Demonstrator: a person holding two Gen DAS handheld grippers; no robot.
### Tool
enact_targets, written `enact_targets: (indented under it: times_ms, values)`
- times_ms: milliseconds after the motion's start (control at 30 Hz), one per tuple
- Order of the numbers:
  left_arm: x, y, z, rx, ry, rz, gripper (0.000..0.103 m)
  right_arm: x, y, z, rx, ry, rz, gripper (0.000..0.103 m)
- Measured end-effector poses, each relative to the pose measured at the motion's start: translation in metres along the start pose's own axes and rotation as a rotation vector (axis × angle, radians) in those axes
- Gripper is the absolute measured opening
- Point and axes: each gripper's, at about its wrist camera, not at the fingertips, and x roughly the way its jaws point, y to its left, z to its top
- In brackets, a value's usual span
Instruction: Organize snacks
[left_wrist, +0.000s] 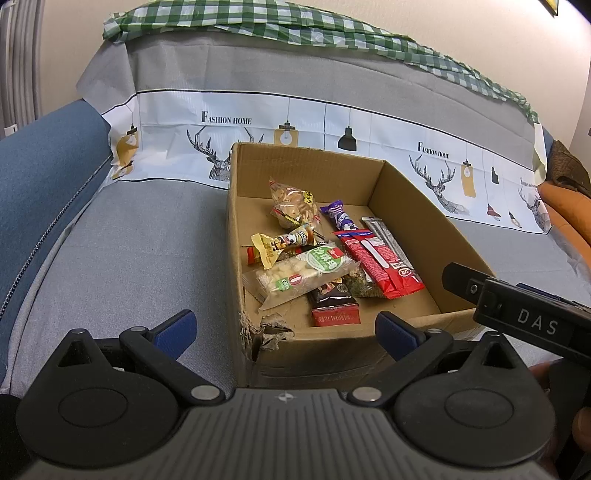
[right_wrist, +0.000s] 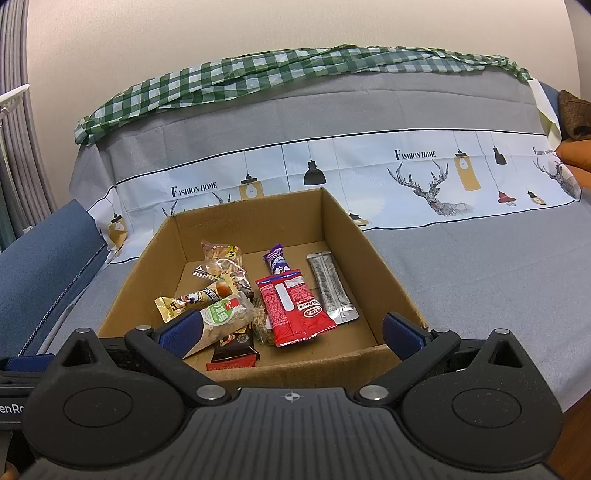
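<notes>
An open cardboard box (left_wrist: 417, 206) (right_wrist: 362, 243) sits on a grey sofa cover and holds several snack packets: a red packet (left_wrist: 380, 262) (right_wrist: 295, 306), a silver stick (left_wrist: 388, 240) (right_wrist: 330, 288), a purple bar (left_wrist: 341, 216) (right_wrist: 277, 260), a clear packet with a green label (left_wrist: 306, 273) (right_wrist: 221, 317), and a dark chocolate bar (left_wrist: 334, 306) (right_wrist: 234, 350). My left gripper (left_wrist: 286, 332) is open and empty in front of the box's torn near corner. My right gripper (right_wrist: 291, 332) is open and empty over the box's near wall.
A blue sofa arm (left_wrist: 44, 173) (right_wrist: 40, 266) stands at the left. A green checked cloth (left_wrist: 295, 26) (right_wrist: 280, 70) lies on the backrest. An orange cushion (left_wrist: 569, 210) lies at the right. The right gripper's body (left_wrist: 517, 314) shows in the left wrist view.
</notes>
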Motion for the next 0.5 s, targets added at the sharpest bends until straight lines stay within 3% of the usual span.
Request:
enact_targets:
  times_ms: [500]
  values:
    - [-0.0028, -0.0019, 0.0045, -0.001, -0.028, -0.009, 0.103, 0.0004, -0.0002, -0.0037, 0.001, 0.004, -0.018, 0.102]
